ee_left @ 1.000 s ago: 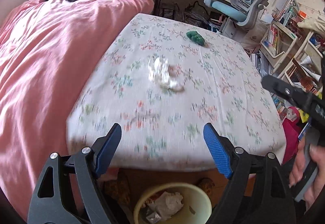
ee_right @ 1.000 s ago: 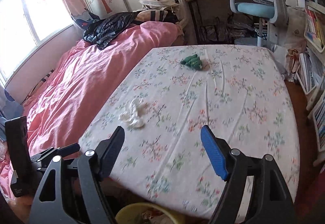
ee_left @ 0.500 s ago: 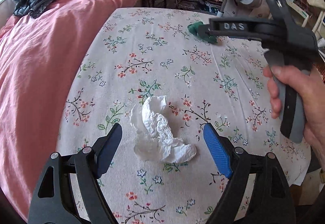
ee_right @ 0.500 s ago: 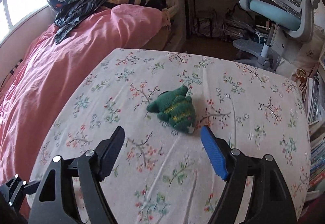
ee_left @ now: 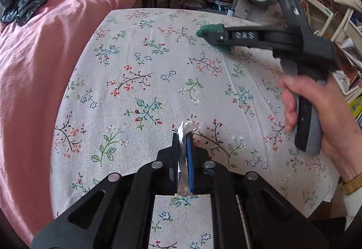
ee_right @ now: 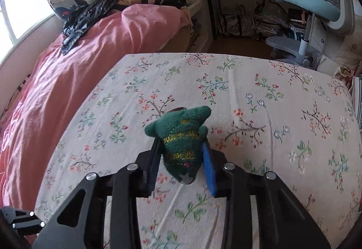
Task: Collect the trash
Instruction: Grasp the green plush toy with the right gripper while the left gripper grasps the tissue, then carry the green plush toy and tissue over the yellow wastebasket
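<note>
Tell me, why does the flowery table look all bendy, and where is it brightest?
Both wrist views use fisheye lenses, so the flowered tablecloth bulges and its edges curve. In the right wrist view the window glares white. In the left wrist view, corners go black.

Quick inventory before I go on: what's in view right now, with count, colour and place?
tissue: 1, white, pinched in left gripper
plush toy: 1, green, between right gripper's fingers
tablecloth: 1, white floral, over table
blanket: 1, pink, on bed at left
jacket: 1, black, far end of bed
chair: 1, blue-grey, at desk beyond table
left gripper: shut on tissue
right gripper: shut on plush toy
right hand: holding right gripper's handle
</note>
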Demonstrator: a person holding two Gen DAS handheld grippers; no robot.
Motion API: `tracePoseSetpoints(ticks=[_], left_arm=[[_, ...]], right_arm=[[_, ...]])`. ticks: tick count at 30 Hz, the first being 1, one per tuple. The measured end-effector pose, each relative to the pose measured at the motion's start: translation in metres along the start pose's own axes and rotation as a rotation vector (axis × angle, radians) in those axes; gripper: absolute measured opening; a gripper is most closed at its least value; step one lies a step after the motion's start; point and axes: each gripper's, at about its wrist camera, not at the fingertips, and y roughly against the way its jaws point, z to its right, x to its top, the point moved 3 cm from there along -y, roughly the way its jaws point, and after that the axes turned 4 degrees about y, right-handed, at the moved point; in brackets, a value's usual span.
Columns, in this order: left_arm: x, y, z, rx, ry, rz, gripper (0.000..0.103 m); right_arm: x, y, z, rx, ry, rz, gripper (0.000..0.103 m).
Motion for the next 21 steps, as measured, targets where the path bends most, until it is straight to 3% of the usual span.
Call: tracePoseSetpoints(ticks=[9, 16, 21], left_arm=[[-0.006, 0.058, -0.002, -0.126, 0.08, 0.154, 0.007], [-0.042, 0.116, 0.002, -0.107, 0.09, 0.261, 0.007], [-0.079, 0.148, -0.005, -0.095, 0.134, 0.282, 0.007]], right_arm=[[-0.079, 0.127, -0.011, 0.102, -0.079, 0.124, 0.035], [-0.122, 0.2, -0.015, 0.133, -0.151, 0.219, 0.035], [-0.149, 0.218, -0.025, 0.151, -0.166, 0.24, 0.035]])
